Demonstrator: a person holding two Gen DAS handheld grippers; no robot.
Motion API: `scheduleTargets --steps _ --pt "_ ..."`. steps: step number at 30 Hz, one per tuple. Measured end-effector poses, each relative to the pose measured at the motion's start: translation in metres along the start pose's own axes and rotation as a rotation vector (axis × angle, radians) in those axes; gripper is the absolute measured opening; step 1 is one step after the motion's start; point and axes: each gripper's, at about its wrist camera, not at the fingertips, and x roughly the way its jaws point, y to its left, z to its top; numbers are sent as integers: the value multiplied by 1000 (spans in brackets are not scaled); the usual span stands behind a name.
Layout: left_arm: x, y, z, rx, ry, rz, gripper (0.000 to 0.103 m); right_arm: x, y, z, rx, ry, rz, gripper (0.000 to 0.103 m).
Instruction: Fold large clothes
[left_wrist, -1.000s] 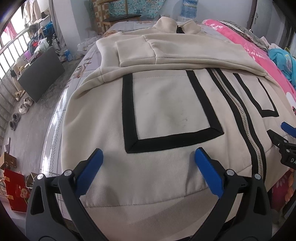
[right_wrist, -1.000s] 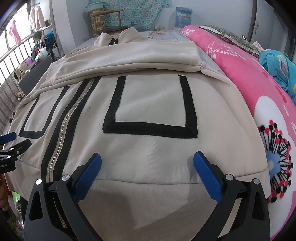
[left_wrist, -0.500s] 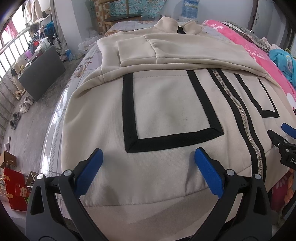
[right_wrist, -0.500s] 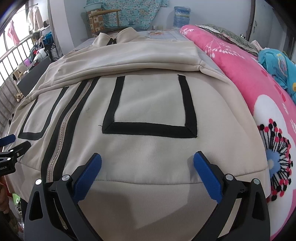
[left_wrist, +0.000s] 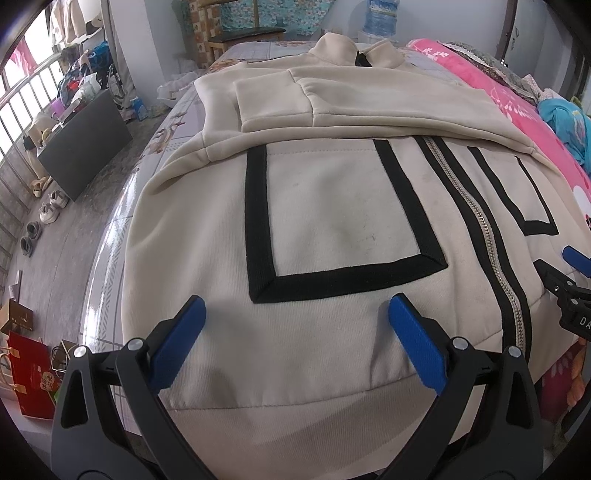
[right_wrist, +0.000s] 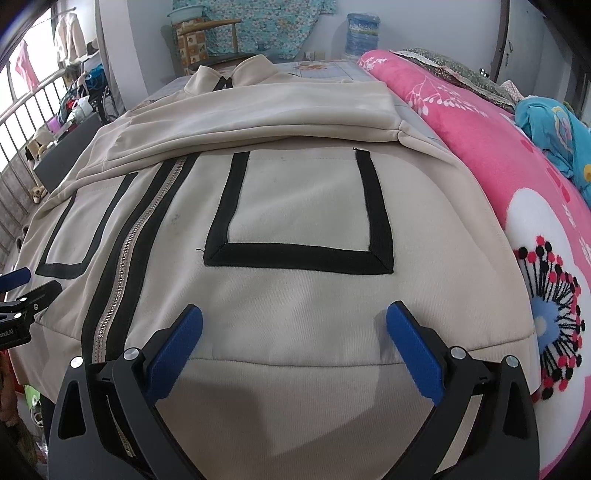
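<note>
A cream zip-up jacket (left_wrist: 332, 206) with black-trimmed pockets lies front-up on the bed, collar at the far end. Both sleeves are folded across its chest (right_wrist: 258, 118). The zipper (left_wrist: 484, 229) runs down the middle. My left gripper (left_wrist: 295, 325) hovers open just above the hem on the jacket's left half, below the left pocket. Over the hem of the right half (right_wrist: 295, 206), my right gripper (right_wrist: 295, 328) stands open below the right pocket. Neither holds cloth. Each gripper's tips show at the edge of the other's view.
A pink flowered blanket (right_wrist: 517, 177) lies along the bed's right side, with teal cloth (right_wrist: 554, 129) beyond it. The bed's left edge (left_wrist: 110, 236) drops to the floor, where shoes (left_wrist: 48, 210), a dark cabinet (left_wrist: 85, 144) and a red bag (left_wrist: 33, 376) stand.
Both grippers have crept slightly forward over the hem; the jacket has not moved and both grippers stay open.
</note>
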Motion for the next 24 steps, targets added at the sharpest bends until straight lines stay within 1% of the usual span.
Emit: scheduleTargets --steps 20,24 --pt "-2 -2 -2 -10 -8 9 96 -1 0 -1 -4 -10 1 97" --pt "-3 -1 -3 -11 -9 9 97 -2 -1 1 -7 15 5 97"
